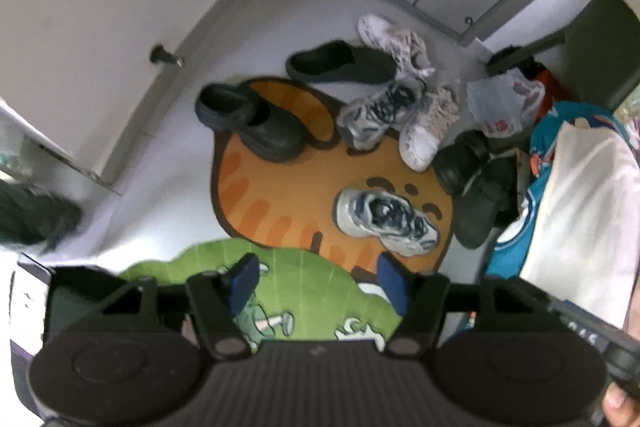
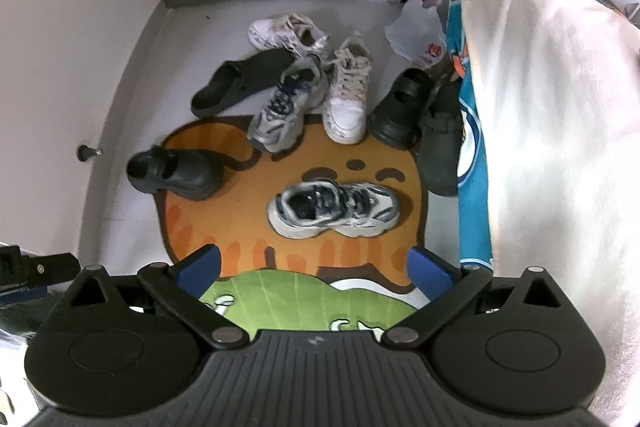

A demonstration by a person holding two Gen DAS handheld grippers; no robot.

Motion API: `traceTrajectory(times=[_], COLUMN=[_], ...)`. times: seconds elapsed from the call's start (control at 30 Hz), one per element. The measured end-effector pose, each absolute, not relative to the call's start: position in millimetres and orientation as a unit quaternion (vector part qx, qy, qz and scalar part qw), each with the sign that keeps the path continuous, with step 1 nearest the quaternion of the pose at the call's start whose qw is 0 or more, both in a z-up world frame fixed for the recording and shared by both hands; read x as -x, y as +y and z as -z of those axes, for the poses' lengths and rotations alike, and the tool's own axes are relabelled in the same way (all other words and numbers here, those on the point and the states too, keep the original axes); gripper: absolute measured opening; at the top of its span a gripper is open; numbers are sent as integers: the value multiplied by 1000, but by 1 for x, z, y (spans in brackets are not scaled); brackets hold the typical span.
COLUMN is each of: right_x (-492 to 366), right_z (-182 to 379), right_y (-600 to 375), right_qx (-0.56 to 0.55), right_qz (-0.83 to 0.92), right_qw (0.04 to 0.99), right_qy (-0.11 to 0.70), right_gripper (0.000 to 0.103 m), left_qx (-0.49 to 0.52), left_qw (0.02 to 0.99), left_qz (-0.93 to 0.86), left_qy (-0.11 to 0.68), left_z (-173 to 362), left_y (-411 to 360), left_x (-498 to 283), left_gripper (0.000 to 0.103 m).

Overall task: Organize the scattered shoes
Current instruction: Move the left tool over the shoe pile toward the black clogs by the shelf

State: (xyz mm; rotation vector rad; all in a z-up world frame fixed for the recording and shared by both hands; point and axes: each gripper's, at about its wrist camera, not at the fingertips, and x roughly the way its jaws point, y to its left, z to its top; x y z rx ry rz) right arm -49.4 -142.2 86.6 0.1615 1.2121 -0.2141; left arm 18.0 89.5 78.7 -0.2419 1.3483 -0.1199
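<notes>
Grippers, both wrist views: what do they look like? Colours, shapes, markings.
Both match: left gripper and right gripper have black ribbed bodies, two round black discs either side, black linkage arms with silver pivot pins, and blue fingertip pads. Small logo mark on the body centre. No cables visible. Right edge of the right view: white sleeve.

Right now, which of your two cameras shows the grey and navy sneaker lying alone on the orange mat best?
The right wrist view: the lone sneaker lies near the centre, sharp, its opening and laces clear. The left wrist view shows the same sneaker blurred and further off to the right on the orange mat.
</notes>
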Motion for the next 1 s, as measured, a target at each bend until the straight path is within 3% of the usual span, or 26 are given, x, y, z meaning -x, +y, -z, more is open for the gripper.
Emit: traceTrajectory(times=[0.2,0.5,0.8,1.0], right_x=[36,4,-16,-30], right_z=[-95,-60,-69,-57], right_y=[-147,-187,-246,-269], right_qx=[-61,-23,-32,-43], right_qz=[91,32,27,33], right_qw=[823,820,824,831], right_qy=[557,572,565,554], right_gripper=[101,101,101,101], left_qx=[108,122,121,94], left_qw=[772,773,777,786], left_qz=[37,-32,-57,-33], left_qy=[625,621,615,610], left_z=[-76,-55,-71,-60], left_y=[81,43,-9,-41], left_x=[-26,-48,-81,-99], left_gripper=[70,70,71,76])
